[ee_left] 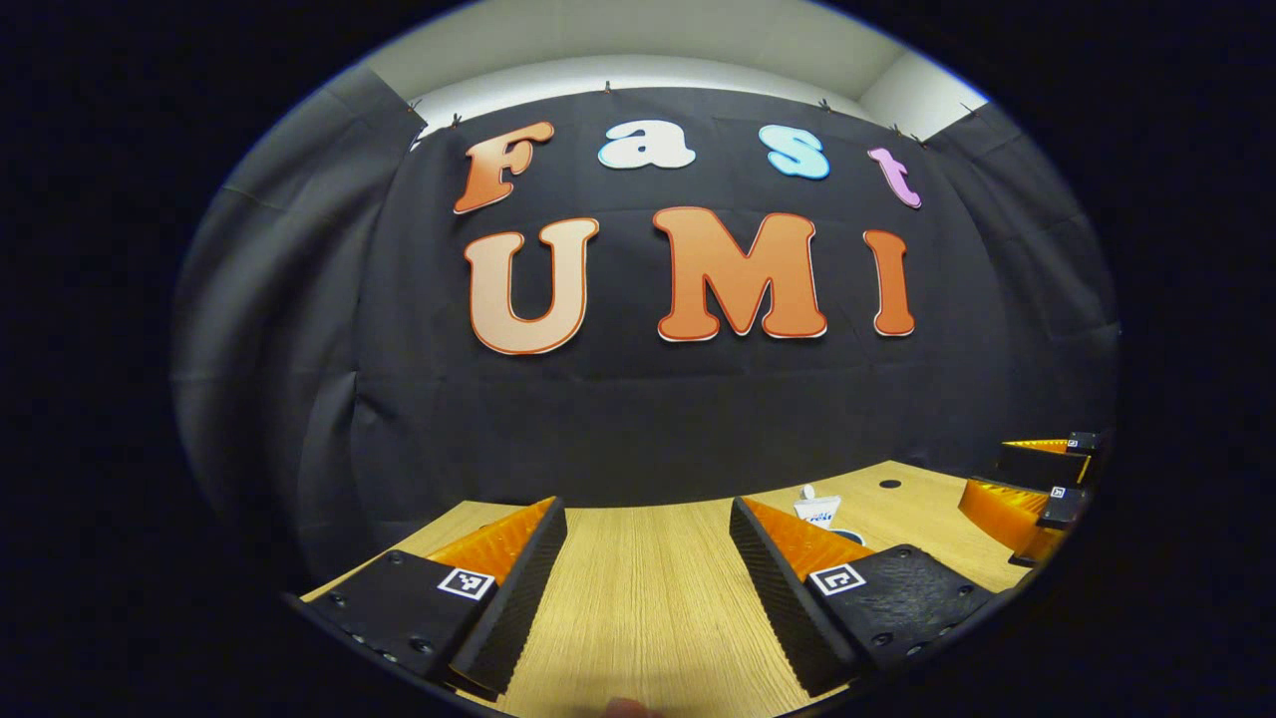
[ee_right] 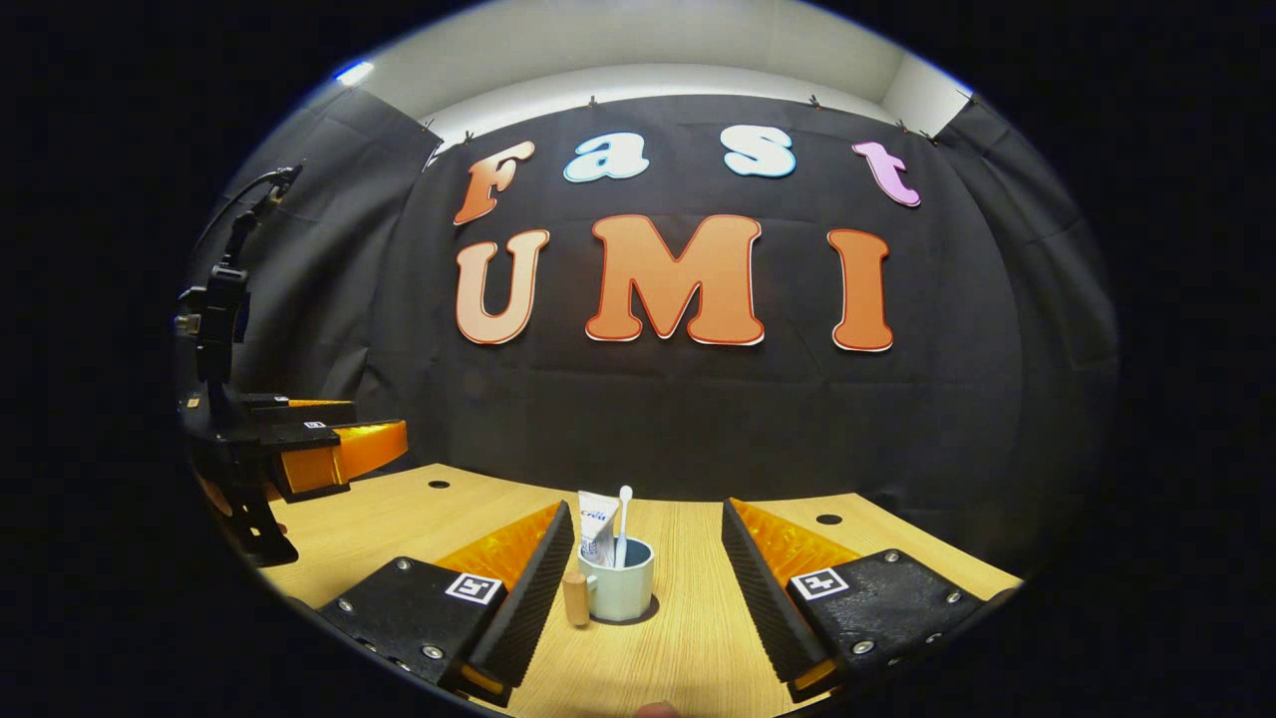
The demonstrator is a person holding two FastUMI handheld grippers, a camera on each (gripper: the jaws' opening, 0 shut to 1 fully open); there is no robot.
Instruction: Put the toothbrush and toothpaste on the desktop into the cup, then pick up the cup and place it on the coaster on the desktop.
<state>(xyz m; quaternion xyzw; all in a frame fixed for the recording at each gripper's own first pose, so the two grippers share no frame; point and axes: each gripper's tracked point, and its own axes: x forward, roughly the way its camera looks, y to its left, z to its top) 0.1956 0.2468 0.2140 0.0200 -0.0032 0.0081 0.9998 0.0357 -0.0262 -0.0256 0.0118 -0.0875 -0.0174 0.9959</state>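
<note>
Inside the cup (ee_right: pixel 620 591) stand toothbrush (ee_right: pixel 623 524) and toothpaste (ee_right: pixel 596 524).

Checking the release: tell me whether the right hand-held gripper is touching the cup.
Apart. The right gripper view shows the right hand-held gripper open, the cup standing between its fingers with bare desktop visible on both sides.

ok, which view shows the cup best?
Right gripper view: the cup sits whole between that gripper's open fingers, toothpaste and toothbrush standing in it. Left gripper view catches just a sliver of its rim behind a finger, with the toothpaste top.
</note>
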